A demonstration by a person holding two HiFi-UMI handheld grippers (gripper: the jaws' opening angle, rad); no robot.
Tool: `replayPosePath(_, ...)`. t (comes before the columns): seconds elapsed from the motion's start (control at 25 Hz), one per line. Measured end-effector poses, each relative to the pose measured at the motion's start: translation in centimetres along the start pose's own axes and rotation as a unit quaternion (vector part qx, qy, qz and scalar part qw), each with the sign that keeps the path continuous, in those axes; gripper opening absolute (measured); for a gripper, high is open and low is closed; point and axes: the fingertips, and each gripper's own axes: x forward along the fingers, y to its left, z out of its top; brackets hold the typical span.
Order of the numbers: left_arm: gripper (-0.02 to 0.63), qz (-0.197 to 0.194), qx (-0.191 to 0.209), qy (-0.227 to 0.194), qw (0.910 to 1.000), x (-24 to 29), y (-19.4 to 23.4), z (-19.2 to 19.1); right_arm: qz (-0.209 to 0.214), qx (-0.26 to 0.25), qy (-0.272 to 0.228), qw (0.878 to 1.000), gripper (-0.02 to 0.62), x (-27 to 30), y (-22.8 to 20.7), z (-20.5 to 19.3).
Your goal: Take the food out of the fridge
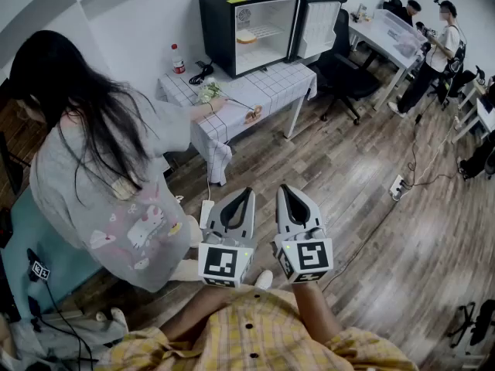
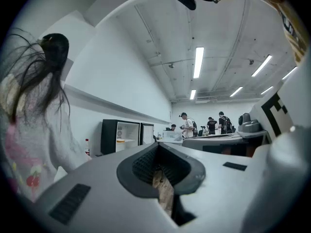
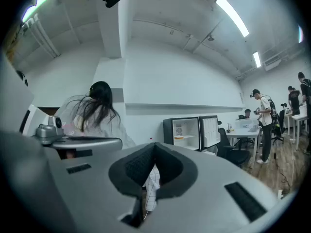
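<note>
A: Wood floor lies nearest. What do I carry?
B: Nothing. My left gripper and right gripper, side by side, have jaws pressed together, empty.
A: And the food?
B: Far off, on a shelf inside the open fridge on the checked table. I should pass the person leaning there, then part one gripper's jaws.

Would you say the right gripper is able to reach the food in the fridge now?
Probably not: the right gripper is shut and far from the food, though the fridge door stands open.
</note>
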Motion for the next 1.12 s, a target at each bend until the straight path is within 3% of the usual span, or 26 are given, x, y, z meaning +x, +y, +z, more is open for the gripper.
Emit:
replayPosePath(0.64,0.006,-0.003,0.015,0.007,0.9999,1.4,-2.7,-0.1,0.010,0.009,-0.013,1.000,0.006,-1.0,-2.3,0.4)
replayPosePath(1.12,0.007,0.015,0.024,0.016,0.9995,3.5,-5.4,-0.7,0.003,0.013,-0.010,1.000,0.008,-1.8,-7.6,-0.2)
